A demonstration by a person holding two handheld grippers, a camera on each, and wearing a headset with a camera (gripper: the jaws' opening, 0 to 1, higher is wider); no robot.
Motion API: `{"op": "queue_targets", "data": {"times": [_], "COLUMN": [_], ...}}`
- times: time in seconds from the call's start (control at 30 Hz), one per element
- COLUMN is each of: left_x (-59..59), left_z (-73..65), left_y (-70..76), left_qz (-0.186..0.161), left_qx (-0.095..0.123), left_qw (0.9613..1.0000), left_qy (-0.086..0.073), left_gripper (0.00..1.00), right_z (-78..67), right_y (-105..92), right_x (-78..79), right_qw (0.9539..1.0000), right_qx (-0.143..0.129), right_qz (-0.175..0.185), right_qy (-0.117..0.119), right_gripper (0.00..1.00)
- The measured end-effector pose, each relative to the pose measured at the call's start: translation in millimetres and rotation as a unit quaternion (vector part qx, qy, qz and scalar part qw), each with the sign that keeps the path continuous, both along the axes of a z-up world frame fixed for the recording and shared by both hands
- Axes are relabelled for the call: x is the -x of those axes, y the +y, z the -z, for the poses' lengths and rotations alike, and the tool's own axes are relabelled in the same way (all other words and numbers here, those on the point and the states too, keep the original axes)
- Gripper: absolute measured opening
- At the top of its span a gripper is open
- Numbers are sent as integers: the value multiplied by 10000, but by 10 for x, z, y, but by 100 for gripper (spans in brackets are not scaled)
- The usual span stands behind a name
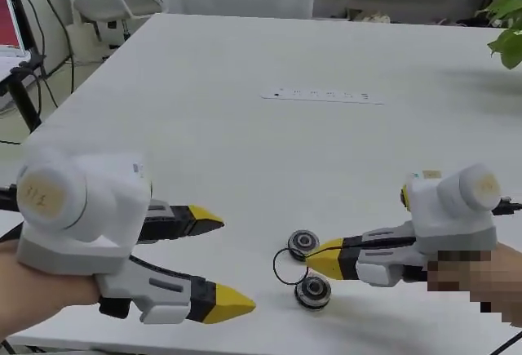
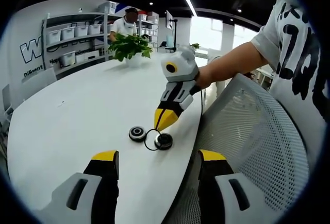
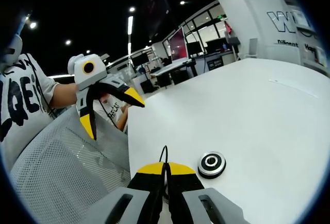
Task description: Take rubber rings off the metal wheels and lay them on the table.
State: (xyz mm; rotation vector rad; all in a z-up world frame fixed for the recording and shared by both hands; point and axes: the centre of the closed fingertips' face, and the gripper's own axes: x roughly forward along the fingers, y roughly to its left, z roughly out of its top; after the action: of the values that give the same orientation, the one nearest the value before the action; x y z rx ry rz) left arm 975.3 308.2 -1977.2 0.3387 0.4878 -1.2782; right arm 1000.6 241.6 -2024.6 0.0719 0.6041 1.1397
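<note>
The broad white tabletop (image 1: pixel 245 126) took up most of your head view, and the work sat close to its near edge, just in front of you. Your left gripper (image 1: pixel 222 259), white-bodied with black jaws and yellow tips, hung low on the left with its jaws spread wide and nothing between them, well apart from the parts. Your right gripper (image 1: pixel 320 259), of the same build, reached in from the right with its jaws pressed together on the thin black rubber ring (image 1: pixel 275 265). In the right gripper view the ring rose as a dark thread from between the closed yellow tips. The two small round metal wheels with dark rims lay flat on the table, the farther wheel (image 1: pixel 303 241) just above that tip and the nearer wheel (image 1: pixel 313 291) just below it. The loop of the ring bulged out to the left between them. Whether the loop was fully clear of the nearer wheel could not be told from these views. That was the main risk. If the ring was caught in that wheel's groove, lifting would have dragged the wheel along, and so near the edge it could have rolled off. With the left gripper away from the wheels, nothing braced either one. The pinch also held only a thin strand at the very tips, so a stretched ring could have slipped out and snapped back, scattering the wheels.
</note>
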Motion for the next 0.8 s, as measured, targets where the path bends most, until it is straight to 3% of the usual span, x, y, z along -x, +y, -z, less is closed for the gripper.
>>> {"op": "queue_targets", "data": {"times": [0.8], "left_x": [-36], "left_z": [-6], "left_y": [39], "left_qz": [-68], "left_qx": [15], "left_qw": [10000], "left_qy": [-13], "left_gripper": [60], "right_z": [138], "right_y": [306], "right_x": [26], "right_qw": [9983], "right_qx": [275], "right_qz": [-521], "right_qy": [-7], "right_gripper": [0]}}
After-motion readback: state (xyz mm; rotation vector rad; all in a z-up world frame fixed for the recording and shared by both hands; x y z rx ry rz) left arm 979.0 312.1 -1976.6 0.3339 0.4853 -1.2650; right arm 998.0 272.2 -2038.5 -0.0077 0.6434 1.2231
